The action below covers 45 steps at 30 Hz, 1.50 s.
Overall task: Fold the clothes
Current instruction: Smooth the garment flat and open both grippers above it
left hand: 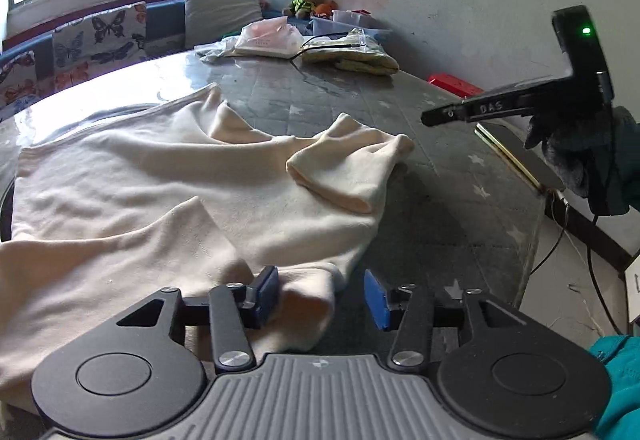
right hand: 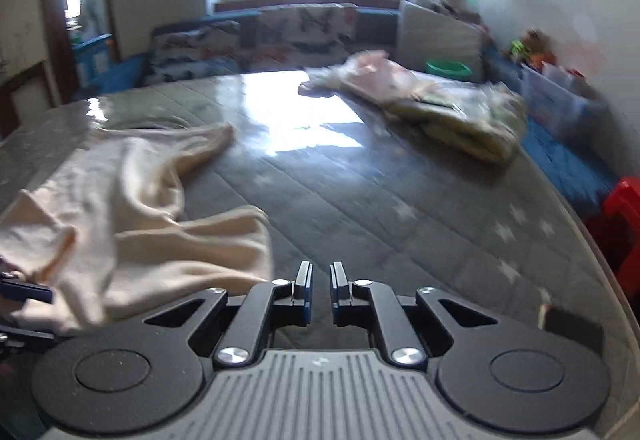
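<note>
A cream garment (left hand: 160, 176) lies spread and wrinkled on the grey star-patterned table (left hand: 440, 200), with one sleeve (left hand: 344, 168) folded back over its body. My left gripper (left hand: 322, 298) is open at the garment's near hem, and a fold of cloth lies between its blue pads (left hand: 268, 296). A gloved hand (left hand: 572, 152) holds my right gripper (left hand: 430, 117) in the air over the table's right side. In the right wrist view the right gripper (right hand: 320, 280) has its jaws almost together, with nothing between them, and hovers just right of the garment (right hand: 140, 240).
Plastic-wrapped clothes (left hand: 348, 52) and a pink bag (left hand: 268, 36) sit at the table's far end. A dark flat slab (left hand: 520, 156) lies along the right edge. A red stool (right hand: 620, 224) stands to the right of the table (right hand: 360, 200), and a cushioned sofa (right hand: 280, 32) beyond it.
</note>
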{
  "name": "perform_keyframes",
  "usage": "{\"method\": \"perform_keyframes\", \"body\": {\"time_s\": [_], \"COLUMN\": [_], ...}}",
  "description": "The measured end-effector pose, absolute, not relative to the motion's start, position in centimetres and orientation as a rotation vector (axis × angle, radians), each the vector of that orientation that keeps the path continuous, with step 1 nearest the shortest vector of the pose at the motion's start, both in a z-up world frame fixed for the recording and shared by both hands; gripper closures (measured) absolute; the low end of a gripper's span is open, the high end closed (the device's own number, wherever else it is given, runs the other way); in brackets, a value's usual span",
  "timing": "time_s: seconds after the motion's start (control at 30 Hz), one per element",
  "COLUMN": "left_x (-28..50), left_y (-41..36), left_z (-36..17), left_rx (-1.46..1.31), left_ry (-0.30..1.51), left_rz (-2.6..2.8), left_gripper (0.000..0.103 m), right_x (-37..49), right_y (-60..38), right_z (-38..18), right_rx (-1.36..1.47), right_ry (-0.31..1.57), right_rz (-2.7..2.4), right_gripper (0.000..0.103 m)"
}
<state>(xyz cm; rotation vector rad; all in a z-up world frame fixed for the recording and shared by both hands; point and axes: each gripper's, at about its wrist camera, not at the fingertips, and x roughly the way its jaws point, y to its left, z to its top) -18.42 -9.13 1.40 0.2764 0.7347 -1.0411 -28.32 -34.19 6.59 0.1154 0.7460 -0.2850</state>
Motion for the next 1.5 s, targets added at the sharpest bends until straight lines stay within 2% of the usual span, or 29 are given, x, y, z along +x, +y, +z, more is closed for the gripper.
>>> {"method": "perform_keyframes", "body": {"time_s": [0.23, 0.33, 0.57, 0.63, 0.67, 0.7, 0.93, 1.13, 1.23, 1.27, 1.3, 1.33, 1.4, 1.5], "left_x": [-16.9, -15.1, -7.1, -4.4, -3.0, -1.7, 5.9, 9.3, 10.1, 10.3, 10.4, 10.5, 10.5, 10.3], "left_y": [-7.3, -6.2, -3.6, -3.2, -3.1, -3.0, -3.9, -4.6, -4.7, -4.8, -4.9, -4.9, -5.0, -5.1], "left_z": [3.4, 4.8, 6.6, 6.5, 6.2, 5.9, 3.8, 2.2, 1.5, 1.4, 1.2, 1.2, 1.2, 1.4], "left_rx": [0.224, 0.209, 0.193, 0.186, 0.178, 0.170, 0.169, 0.178, 0.167, 0.166, 0.168, 0.173, 0.184, 0.201], "left_ry": [0.721, 0.684, 0.655, 0.659, 0.668, 0.679, 0.739, 0.776, 0.792, 0.796, 0.796, 0.792, 0.781, 0.750], "left_rz": [-0.999, -0.923, -0.639, -0.566, -0.537, -0.511, -0.416, -0.382, -0.384, -0.388, -0.392, -0.398, -0.407, -0.399], "left_gripper": [0.049, 0.049, 0.049, 0.049, 0.049, 0.049, 0.049, 0.049, 0.049, 0.052, 0.061, 0.065, 0.091, 0.096], "right_x": [-25.3, -22.6, -13.9, -11.4, -11.7, -10.9, -6.5, -4.0, -3.2, -3.0, -2.8, -2.7, -2.4, -2.0], "right_y": [-32.7, -32.0, -31.2, -31.1, -31.5, -31.6, -32.5, -33.2, -33.4, -33.4, -33.3, -33.2, -33.0, -32.2], "right_z": [8.4, 8.5, 7.9, 7.6, 7.1, 6.9, 5.6, 4.3, 3.8, 3.5, 3.4, 3.3, 3.4, 4.0], "right_rx": [0.118, 0.129, 0.147, 0.140, 0.136, 0.131, 0.166, 0.175, 0.184, 0.181, 0.175, 0.169, 0.150, 0.090], "right_ry": [0.685, 0.689, 0.733, 0.745, 0.742, 0.746, 0.778, 0.808, 0.828, 0.835, 0.839, 0.840, 0.835, 0.803], "right_rz": [-0.149, -0.074, 0.016, 0.022, 0.017, 0.012, 0.003, 0.010, 0.020, 0.020, 0.021, 0.027, 0.035, 0.037], "right_gripper": [0.084, 0.074, 0.073, 0.070, 0.065, 0.063, 0.063, 0.065, 0.072, 0.078, 0.086, 0.089, 0.095, 0.097]}}
